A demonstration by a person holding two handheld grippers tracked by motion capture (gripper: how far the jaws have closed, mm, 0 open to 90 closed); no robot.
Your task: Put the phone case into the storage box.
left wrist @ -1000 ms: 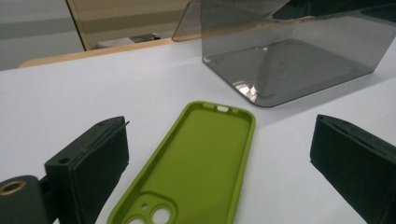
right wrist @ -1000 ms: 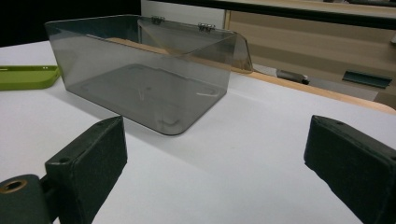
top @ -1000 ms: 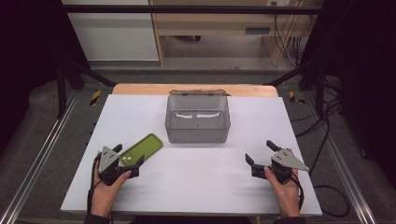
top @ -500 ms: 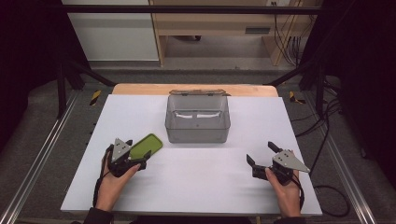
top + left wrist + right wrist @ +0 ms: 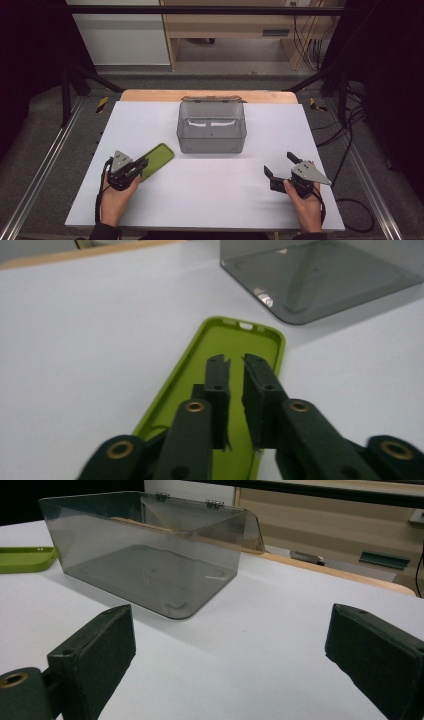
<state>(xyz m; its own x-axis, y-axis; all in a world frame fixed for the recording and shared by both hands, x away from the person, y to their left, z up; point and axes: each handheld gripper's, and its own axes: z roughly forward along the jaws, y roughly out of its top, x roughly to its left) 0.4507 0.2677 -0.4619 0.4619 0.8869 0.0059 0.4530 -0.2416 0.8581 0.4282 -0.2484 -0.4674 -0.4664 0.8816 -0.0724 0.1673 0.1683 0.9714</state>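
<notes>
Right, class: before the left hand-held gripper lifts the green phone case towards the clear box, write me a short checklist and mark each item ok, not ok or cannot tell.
1. Left hand-held gripper is over the green phone case: ok.
2. Its jaws are clamped on the case: cannot tell; they stand nearly shut above the case's inside, with a narrow gap.
3. Case lies flat on the white table, hollow side up: ok.
4. Clear box is open, lid folded back: ok.
5. Box is empty: ok.
6. Right hand-held gripper is clear of the path, open, on the table's right: ok.
</notes>
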